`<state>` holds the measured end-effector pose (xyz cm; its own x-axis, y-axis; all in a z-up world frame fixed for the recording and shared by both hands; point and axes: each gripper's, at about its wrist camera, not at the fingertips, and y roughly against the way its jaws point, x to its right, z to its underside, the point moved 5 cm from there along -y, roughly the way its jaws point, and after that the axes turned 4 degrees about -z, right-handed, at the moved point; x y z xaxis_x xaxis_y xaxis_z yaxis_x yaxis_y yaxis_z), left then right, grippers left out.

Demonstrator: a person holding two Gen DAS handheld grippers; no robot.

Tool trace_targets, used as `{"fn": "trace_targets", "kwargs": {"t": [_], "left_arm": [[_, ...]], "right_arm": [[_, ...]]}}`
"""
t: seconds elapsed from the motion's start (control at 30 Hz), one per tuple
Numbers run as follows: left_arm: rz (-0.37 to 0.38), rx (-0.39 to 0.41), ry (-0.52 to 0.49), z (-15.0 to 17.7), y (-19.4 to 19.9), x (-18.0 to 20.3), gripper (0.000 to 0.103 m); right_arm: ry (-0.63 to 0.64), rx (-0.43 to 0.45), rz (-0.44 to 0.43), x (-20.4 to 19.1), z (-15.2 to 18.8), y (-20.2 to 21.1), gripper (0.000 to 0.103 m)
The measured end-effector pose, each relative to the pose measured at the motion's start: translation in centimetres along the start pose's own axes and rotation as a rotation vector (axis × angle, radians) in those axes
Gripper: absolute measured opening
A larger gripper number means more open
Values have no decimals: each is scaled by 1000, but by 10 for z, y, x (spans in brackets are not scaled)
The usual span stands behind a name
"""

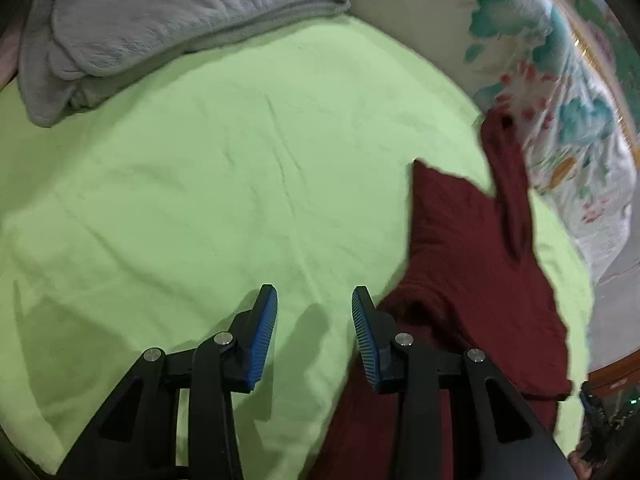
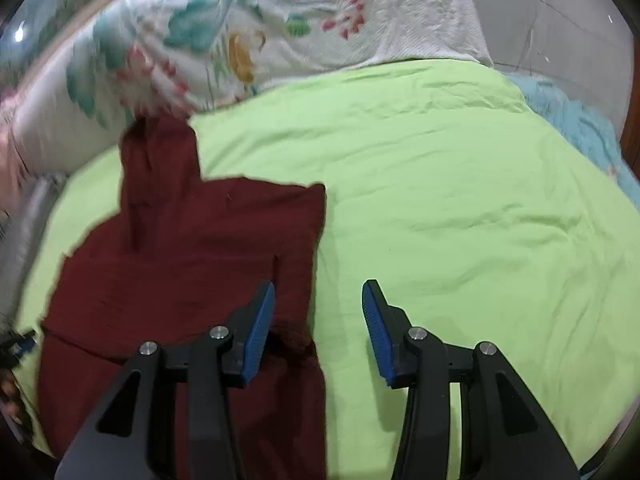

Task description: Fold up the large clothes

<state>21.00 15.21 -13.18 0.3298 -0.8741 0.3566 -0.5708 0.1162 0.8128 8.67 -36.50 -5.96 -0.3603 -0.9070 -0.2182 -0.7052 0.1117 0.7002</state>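
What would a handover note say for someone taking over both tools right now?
Left tool: open, empty, over the green sheet.
Right tool: open, empty, above the garment's right edge.
Maroon garment: on the sheet, partly folded, one narrow part reaching toward the floral quilt. Grey blanket folded at the sheet's far edge.
Done: some folding.
Left: regrip and probably finish the folds.

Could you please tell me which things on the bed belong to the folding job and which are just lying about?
Part of the job:
- maroon garment, lying partly folded on the sheet
- left gripper and right gripper, both open and holding nothing

Just lying about:
- green sheet
- grey blanket, folded
- floral quilt
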Motion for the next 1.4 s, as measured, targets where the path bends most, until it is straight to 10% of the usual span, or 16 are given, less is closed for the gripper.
{"fn": "trace_targets", "kwargs": {"t": [0.3,0.5,0.93,1.4], "left_arm": [[252,-66,-279,26,3,124,47],[52,-113,-372,34,-45,128,45],[125,-108,-340,-6,-34,151,47],[89,-43,-288,-162,-119,231,48]], "right_arm": [[19,-143,-372,-76,8,-42,46],[-33,-207,-218,-50,13,-73,46],[-45,-130,-374,-87,-50,-87,46],[72,-118,-401,-161,-174,-209,46]]}}
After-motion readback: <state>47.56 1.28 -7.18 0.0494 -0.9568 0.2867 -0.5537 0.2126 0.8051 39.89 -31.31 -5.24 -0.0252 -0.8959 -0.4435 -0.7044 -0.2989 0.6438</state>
